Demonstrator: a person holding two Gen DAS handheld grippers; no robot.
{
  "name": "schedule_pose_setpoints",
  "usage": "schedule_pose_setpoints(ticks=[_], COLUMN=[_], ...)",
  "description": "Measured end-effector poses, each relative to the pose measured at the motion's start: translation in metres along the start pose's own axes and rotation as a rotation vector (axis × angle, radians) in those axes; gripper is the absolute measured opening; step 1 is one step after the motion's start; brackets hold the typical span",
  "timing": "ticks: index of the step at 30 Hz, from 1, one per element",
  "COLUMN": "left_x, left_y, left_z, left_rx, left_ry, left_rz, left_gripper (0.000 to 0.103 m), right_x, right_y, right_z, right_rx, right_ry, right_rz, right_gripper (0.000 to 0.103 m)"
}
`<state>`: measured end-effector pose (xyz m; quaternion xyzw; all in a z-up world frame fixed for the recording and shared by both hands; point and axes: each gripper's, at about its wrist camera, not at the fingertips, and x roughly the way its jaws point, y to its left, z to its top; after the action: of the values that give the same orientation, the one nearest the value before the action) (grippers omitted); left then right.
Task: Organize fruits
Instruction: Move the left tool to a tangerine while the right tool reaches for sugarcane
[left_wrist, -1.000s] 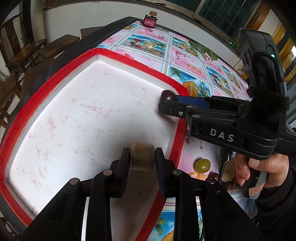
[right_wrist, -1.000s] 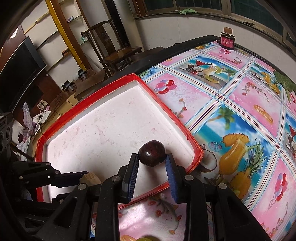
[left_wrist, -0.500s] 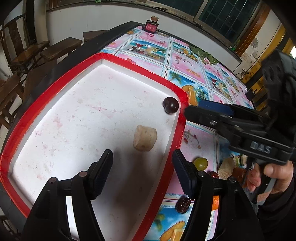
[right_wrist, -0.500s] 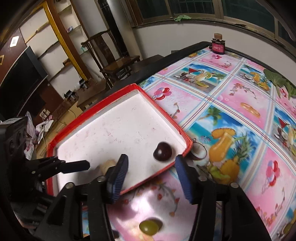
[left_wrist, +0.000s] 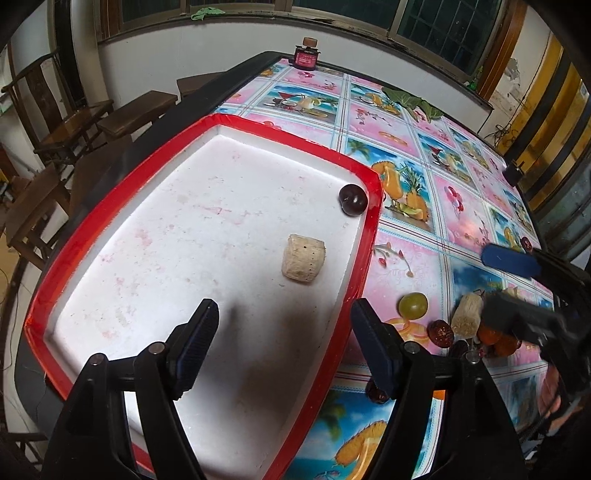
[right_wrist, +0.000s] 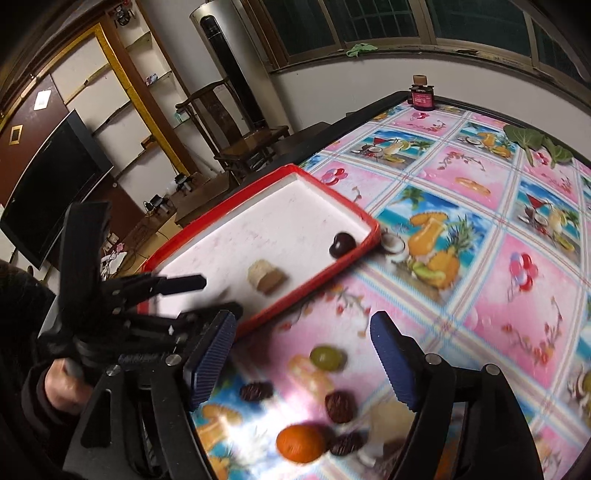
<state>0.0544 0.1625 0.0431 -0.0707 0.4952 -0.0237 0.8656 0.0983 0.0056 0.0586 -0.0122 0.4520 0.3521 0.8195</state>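
Observation:
A red-rimmed white tray (left_wrist: 369, 236) (right_wrist: 325, 275) lies on the table. In it sit a beige cut chunk (left_wrist: 303, 259) (right_wrist: 264, 277) and a dark plum (left_wrist: 353, 199) (right_wrist: 341, 244) in the near right corner. My left gripper (left_wrist: 284, 347) is open and empty above the tray's near part. My right gripper (right_wrist: 303, 363) is open and empty above loose fruit on the tablecloth: a green grape (right_wrist: 325, 357) (left_wrist: 413, 305), dark dates (right_wrist: 340, 406) (left_wrist: 440, 333), an orange (right_wrist: 301, 442) and a beige piece (left_wrist: 467, 319).
The table has a colourful fruit-print cloth (left_wrist: 424, 155) (right_wrist: 498, 229). A small red jar (left_wrist: 306, 56) (right_wrist: 422, 96) stands at its far edge. Wooden chairs (left_wrist: 66, 122) (right_wrist: 240, 136) stand beyond the table on the left.
Both grippers opened and let go of the chunk and the plum into the tray. Both pulled back; the right one swung over the loose fruit on the cloth.

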Motion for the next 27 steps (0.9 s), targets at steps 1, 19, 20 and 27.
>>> schedule_pose_setpoints(ticks=[1,19,20,27], left_x=[-0.001,-0.029,-0.030,-0.034], left_y=[0.000,-0.015,-0.016,-0.031], left_z=[-0.001,-0.024,-0.026,-0.044], left_rx=[0.001,0.064,0.067,0.108], left_ry=[-0.002,-0.017,-0.015,0.008], left_rz=[0.002,-0.013,-0.014,-0.042], left_gripper=[0.076,0.078,0.078,0.078], right_x=[-0.004,-0.072,-0.075,-0.091], right_y=[0.001,0.004,0.003,-0.008], right_z=[-0.003,-0.077,-0.081,-0.113], right_rx=[-0.003,0.070,0.076,0.125], right_ry=[-0.002,-0.076,-0.080,-0.082], right_rz=[0.001,-0.057,-0.065,-0.110], right_gripper=[0.079,0.080,0.080,0.080])
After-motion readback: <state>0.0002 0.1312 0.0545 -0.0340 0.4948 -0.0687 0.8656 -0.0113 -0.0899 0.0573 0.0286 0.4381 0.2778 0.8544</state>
